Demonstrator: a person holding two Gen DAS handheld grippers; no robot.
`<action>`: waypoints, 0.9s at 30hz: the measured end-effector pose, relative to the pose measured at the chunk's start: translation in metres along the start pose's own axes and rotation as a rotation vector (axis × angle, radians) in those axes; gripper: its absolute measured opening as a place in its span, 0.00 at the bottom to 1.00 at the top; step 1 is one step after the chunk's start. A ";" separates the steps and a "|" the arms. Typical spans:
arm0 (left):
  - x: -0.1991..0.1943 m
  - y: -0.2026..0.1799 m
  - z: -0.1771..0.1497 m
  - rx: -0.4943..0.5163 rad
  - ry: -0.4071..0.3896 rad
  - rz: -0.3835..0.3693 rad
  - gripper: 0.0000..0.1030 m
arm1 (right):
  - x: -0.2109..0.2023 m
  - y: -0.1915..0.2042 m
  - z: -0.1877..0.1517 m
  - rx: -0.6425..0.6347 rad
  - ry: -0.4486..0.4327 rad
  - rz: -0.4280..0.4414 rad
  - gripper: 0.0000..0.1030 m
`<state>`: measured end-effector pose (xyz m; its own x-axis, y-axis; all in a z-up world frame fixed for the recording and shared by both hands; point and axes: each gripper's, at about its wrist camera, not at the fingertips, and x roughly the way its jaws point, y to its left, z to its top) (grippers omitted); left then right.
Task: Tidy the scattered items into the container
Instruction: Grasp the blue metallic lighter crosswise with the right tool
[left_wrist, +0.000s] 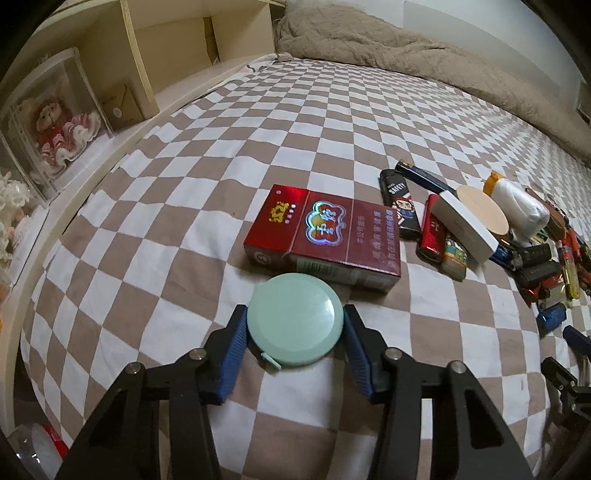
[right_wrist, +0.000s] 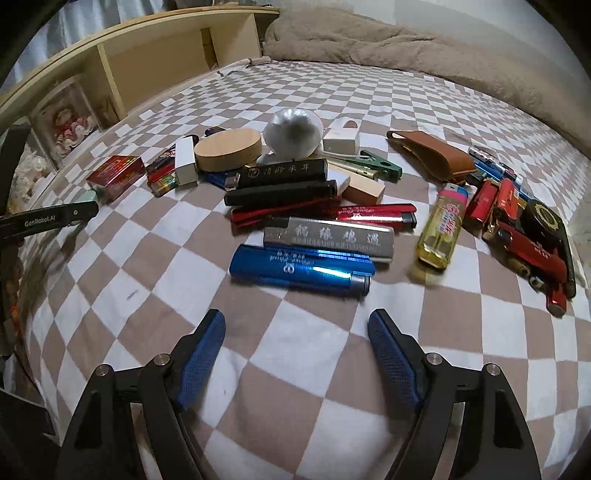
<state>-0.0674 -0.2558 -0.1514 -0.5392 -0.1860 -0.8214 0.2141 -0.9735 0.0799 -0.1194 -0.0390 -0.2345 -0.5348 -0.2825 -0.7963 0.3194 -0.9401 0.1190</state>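
Observation:
A mint-green round case (left_wrist: 293, 321) lies on the checkered bed sheet (left_wrist: 184, 206), just in front of a red cigarette pack (left_wrist: 321, 236). My left gripper (left_wrist: 294, 309) has its blue pads against both sides of the case, shut on it. In the right wrist view my right gripper (right_wrist: 296, 314) stands open above bare sheet with nothing between its fingers, just short of a blue lighter (right_wrist: 299, 267). Beyond it lie a silver lighter (right_wrist: 328, 240), a yellow lighter (right_wrist: 441, 229), several more lighters, and a round wooden box (right_wrist: 227, 149).
A brown leather pouch (right_wrist: 432, 157), a white wrapped bundle (right_wrist: 293, 134) and green clips (right_wrist: 380, 164) lie among the pile. A beige blanket (left_wrist: 406, 48) covers the far end of the bed. Wooden shelves (left_wrist: 122, 66) with a boxed doll (left_wrist: 59, 125) run along the left.

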 end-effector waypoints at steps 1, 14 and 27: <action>-0.001 -0.001 -0.001 0.000 0.002 0.000 0.48 | -0.001 0.000 -0.002 -0.001 -0.003 0.001 0.78; -0.026 -0.044 -0.016 0.022 0.031 -0.133 0.49 | -0.008 -0.003 -0.002 0.022 -0.006 0.050 0.88; -0.029 -0.067 -0.018 0.080 0.040 -0.204 0.49 | 0.024 -0.006 0.031 0.068 0.052 -0.034 0.99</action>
<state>-0.0512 -0.1826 -0.1432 -0.5316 0.0197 -0.8468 0.0378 -0.9982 -0.0469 -0.1586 -0.0459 -0.2359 -0.5028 -0.2411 -0.8301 0.2465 -0.9604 0.1296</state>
